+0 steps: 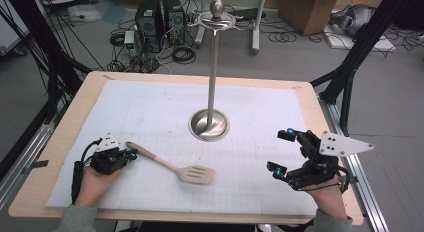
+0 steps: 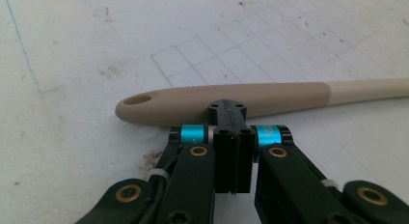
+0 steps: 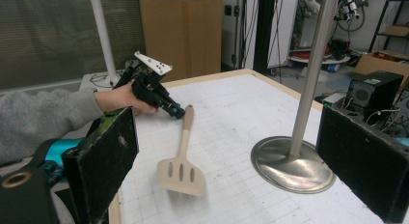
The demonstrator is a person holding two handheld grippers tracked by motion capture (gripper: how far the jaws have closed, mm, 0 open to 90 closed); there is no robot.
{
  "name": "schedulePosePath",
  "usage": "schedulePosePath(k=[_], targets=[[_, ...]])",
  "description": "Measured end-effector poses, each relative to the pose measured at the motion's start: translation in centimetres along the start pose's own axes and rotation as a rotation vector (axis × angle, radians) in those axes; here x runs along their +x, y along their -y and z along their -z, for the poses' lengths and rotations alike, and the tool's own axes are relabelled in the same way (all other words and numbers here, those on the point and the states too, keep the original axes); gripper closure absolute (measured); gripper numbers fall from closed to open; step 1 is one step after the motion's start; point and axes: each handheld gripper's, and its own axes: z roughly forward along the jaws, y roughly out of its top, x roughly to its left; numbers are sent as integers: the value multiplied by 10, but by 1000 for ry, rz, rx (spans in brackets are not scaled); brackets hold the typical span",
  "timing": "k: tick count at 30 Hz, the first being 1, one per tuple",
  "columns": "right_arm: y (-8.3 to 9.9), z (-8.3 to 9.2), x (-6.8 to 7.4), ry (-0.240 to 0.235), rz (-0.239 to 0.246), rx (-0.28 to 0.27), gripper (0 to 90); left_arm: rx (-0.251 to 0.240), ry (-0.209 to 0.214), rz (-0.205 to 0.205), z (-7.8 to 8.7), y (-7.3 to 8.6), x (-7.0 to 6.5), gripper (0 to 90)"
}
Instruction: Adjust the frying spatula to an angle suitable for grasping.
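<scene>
Beige slotted spatula (image 1: pixel 172 166): flat on white grid sheet (image 1: pixel 150 107), long axis diagonal, handle end w/ hang-hole toward left gripper (image 1: pixel 131 154), blade toward table centre-front. Steel pole stand (image 1: pixel 209 124) behind blade, apart, not blocking. Left gripper: low, jaws pressed together, empty, tips just at handle end. Right gripper (image 1: pixel 282 152): jaws spread wide, empty, well apart at sheet's right, aimed across toward spatula.

Left tool (image 1: pixel 131 154) closed, right tool (image 1: pixel 282 152) wide open
</scene>
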Motion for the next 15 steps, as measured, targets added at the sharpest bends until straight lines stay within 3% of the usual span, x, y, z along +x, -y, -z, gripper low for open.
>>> schedulePosePath(k=[15], targets=[[5,15,8,31,-13,12,69,9,-17,33,-14,-12,3,897]])
